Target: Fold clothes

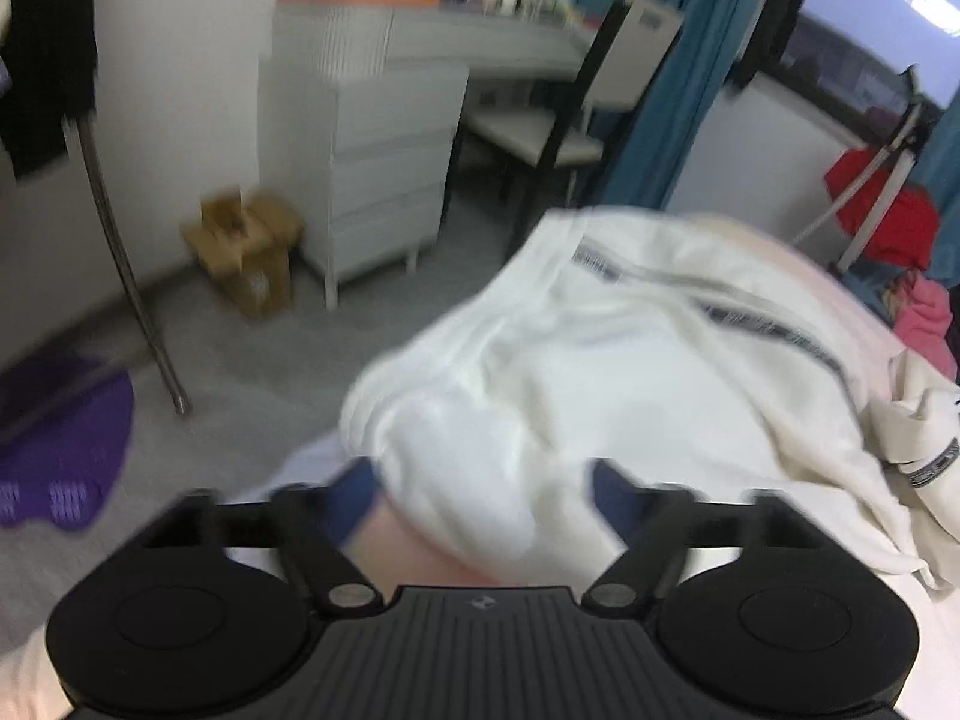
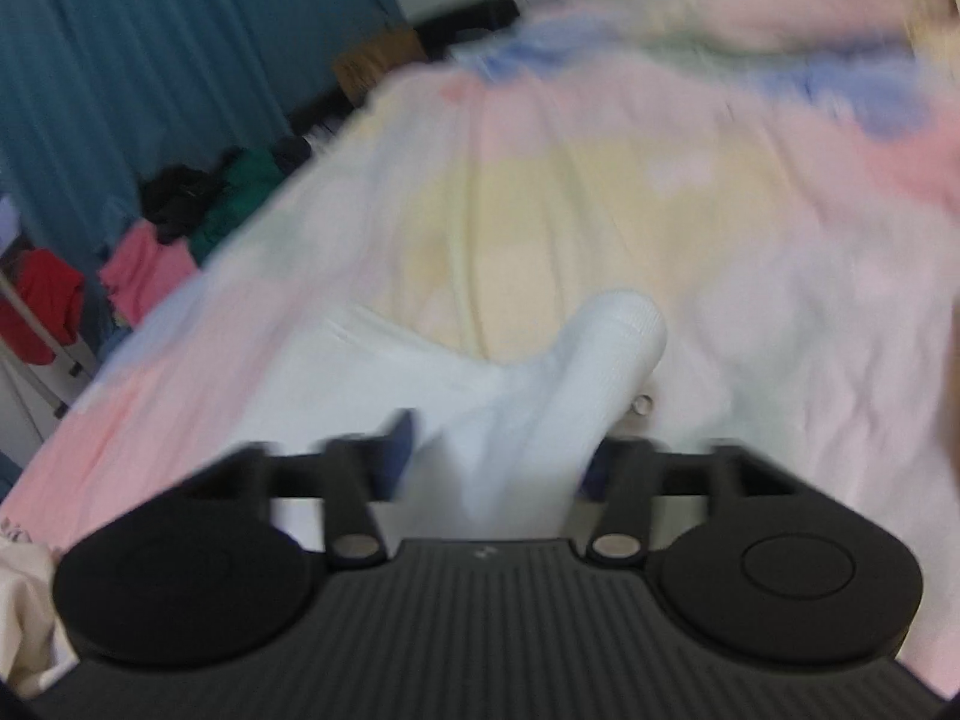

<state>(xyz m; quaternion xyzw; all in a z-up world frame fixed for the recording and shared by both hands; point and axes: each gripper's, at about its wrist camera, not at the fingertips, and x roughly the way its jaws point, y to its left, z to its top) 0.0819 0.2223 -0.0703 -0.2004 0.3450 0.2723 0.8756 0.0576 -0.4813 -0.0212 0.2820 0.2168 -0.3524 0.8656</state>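
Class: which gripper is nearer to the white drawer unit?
Left. The left gripper faces the drawer unit across the floor; the right gripper faces the bed, with no unit visible.

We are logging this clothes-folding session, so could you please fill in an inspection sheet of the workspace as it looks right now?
Surface: bed with pastel patchwork sheet; frames motion-blurred.
Job's things: white garment with a dark striped band, bunched on the bed; its ribbed cuff lies ahead of the right gripper.
Clutter: cream garment at the bed's edge.
Grippers: left gripper open, white cloth between its fingers; right gripper open, white sleeve between its fingers; contact unclear.
Cables: nothing seen.
Surroundings: white drawer unit, chair, cardboard box, teal curtain, clothes pile beside the bed.
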